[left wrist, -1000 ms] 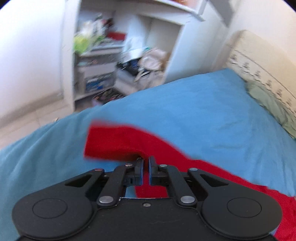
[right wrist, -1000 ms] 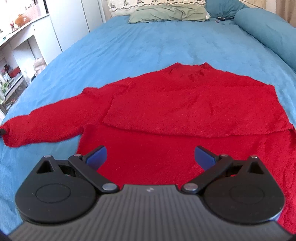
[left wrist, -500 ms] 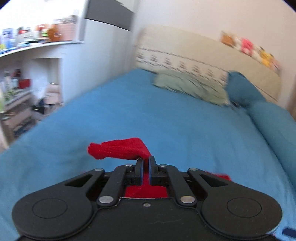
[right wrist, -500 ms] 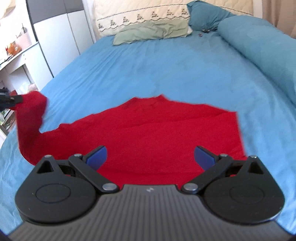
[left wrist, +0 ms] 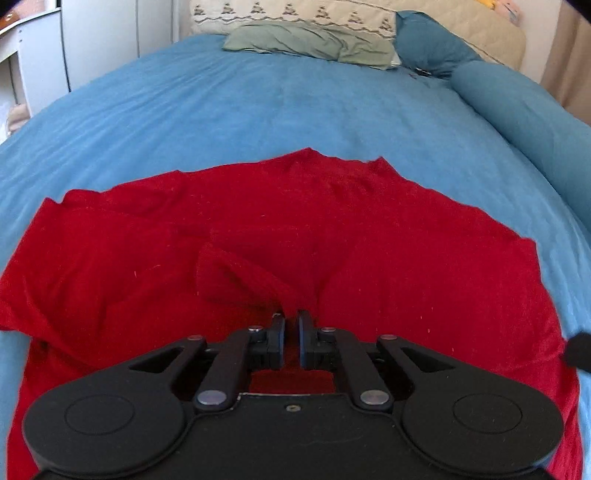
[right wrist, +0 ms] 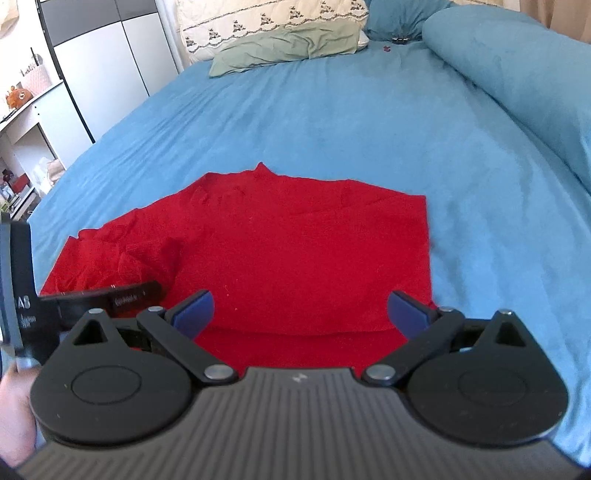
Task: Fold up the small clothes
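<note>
A red sweater [left wrist: 406, 258] lies flat on the blue bed sheet [left wrist: 295, 92], neck toward the pillows. Its left sleeve [left wrist: 236, 280] is folded in over the body and rises in a peak to my left gripper [left wrist: 291, 325]. The jaws are opening, with the cuff still pinched between the narrow fingertips. In the right wrist view the same sweater [right wrist: 295, 240] shows its right side folded in with a straight edge, and the sleeve [right wrist: 122, 258] is bunched at the left. My right gripper [right wrist: 301, 310] hovers open over the sweater's near part, holding nothing.
A green pillow [left wrist: 306, 40] and a patterned headboard cushion [right wrist: 273, 22] lie at the far end. A blue bolster [right wrist: 517, 66] runs along the right side. White cupboards [right wrist: 110, 55] and shelves [right wrist: 22, 122] stand left of the bed. A hand [right wrist: 14, 417] shows at bottom left.
My left gripper swung the sleeve from far out at the left over onto the sweater's body and turned to face the headboard. My right gripper shifted sideways, staying open.
</note>
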Motion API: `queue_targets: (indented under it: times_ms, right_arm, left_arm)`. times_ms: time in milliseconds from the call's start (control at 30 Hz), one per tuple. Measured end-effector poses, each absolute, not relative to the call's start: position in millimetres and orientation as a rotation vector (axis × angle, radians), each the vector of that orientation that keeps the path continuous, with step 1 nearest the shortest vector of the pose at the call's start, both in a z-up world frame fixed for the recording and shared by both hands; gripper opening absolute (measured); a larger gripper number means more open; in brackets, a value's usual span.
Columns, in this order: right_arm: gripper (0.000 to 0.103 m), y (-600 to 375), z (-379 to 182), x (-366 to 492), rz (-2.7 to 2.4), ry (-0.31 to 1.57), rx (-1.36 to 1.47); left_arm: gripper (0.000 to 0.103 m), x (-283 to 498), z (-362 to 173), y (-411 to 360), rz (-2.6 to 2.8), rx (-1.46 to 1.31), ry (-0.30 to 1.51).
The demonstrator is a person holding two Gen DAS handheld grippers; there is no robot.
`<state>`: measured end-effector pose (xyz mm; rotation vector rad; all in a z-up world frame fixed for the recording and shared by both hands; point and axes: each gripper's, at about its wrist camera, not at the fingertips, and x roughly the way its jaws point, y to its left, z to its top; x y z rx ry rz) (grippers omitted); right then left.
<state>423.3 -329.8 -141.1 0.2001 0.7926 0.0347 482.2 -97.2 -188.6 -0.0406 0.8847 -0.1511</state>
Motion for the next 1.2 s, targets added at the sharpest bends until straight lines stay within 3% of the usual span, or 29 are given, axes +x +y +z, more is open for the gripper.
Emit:
queue_targets:
  times_ms: [33,67,167,367,633,767,900,967,1067,1200]
  right_arm:
    - [0.103,-327.6,-138.7,424.9,0.040,0.786,0.197]
    - [0.103,-323.9,-135.8,426.5,0.047,0.780,0.194]
    - [0.103,-309.5,-122.4,432.6,0.089,0.767,0.170]
    - [0.103,-243.2,-110.5,458.2,0.232,0.820,0.051]
    - [0.101,-140.1,-148.8,495.9,0.324,0.864,-0.253]
    - [0.076,-112.0,-174.0,511.5,0.338,0.891,-0.390]
    - [0.064,-93.3,-185.5,520.2,0.356,0.885,-0.482]
    - [0.031,-86.4,-190.5,524.4,0.366,0.898,-0.538]
    - [0.024,-85.3,-189.0,527.3,0.351,0.901,-0.535]
    - [0.022,-102.0,-158.7,527.5,0.287,0.823,-0.472]
  left_arm:
    - [0.037,481.6,-186.5,-95.0,-0.160,-0.032,0.884]
    - [0.067,478.1,-182.6,-91.4,-0.170,-0.023,0.879]
    - [0.093,463.7,-164.6,-70.9,-0.160,0.012,0.828]
    - [0.095,452.4,-137.4,1.4,-0.076,0.029,0.817]
    - [0.094,466.2,-161.3,97.5,0.052,0.004,0.919]
    - [0.094,467.4,-175.3,115.6,0.050,0.013,0.950]
    - [0.094,471.9,-178.7,113.5,0.018,0.035,0.958]
    - [0.094,467.1,-177.6,114.0,0.003,0.049,0.959]
    - [0.094,468.4,-180.8,117.7,-0.016,0.049,0.968]
    - [0.094,465.1,-183.2,111.7,-0.050,0.043,0.975]
